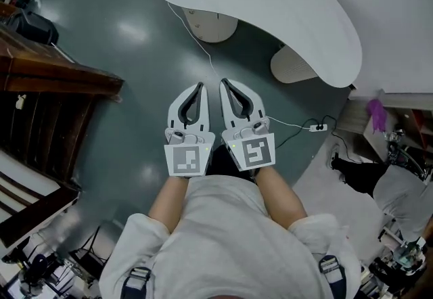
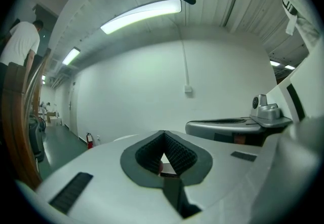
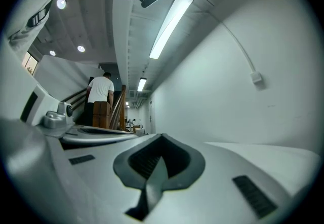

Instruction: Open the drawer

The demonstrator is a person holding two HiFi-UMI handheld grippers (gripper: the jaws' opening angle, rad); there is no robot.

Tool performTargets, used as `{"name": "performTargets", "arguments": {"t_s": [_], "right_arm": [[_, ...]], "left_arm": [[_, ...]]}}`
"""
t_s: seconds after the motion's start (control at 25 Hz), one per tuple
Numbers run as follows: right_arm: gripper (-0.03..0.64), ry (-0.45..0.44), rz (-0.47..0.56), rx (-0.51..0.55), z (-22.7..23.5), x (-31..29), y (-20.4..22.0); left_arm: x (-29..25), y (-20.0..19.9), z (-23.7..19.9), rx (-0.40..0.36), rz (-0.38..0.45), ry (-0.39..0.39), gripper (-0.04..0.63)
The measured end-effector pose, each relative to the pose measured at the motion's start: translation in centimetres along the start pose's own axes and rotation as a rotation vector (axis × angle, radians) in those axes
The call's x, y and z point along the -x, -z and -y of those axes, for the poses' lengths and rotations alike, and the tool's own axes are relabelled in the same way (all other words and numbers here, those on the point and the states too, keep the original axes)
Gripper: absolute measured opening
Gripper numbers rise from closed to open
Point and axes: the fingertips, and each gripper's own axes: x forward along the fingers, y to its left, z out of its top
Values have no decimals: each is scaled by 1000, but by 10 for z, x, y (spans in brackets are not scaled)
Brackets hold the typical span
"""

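Both claws shut and empty, no drawer reached yet

The left white two-jaw gripper (image 1: 201, 86) and right white two-jaw gripper (image 1: 222, 82) are held side by side over the glossy grey-green floor (image 1: 128, 34). Their tips are pinched together with nothing between them, probably just a carrying pose. No drawer can be picked out. It is likeliest kept in the dark brown wooden cabinet (image 1: 61, 74) at the left, well apart from both, while the white curved tabletop (image 1: 270, 7) lies ahead.
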Motion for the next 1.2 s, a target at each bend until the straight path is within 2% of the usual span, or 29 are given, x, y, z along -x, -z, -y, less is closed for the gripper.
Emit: {"name": "performTargets", "arguments": {"t_s": [0.24, 0.48, 0.68, 0.84, 1.0, 1.2], "right_arm": [[12, 32, -33, -19, -9, -45, 16], [12, 70, -55, 1, -6, -98, 39], [12, 108, -61, 2, -3, -149, 58], [12, 142, -60, 16, 7, -184, 83], [12, 169, -70, -4, 26, -201, 107], [12, 149, -88, -29, 53, -220, 153]], "left_arm": [[-24, 11, -51, 9, -13, 16, 0], [-68, 21, -91, 13, -3, 80, 0], [-106, 46, -127, 35, -15, 128, 0], [-135, 74, -151, 20, -22, 147, 0], [-159, 98, -164, 46, -38, 140, 0], [-202, 140, -160, 21, -67, 128, 0]]}}
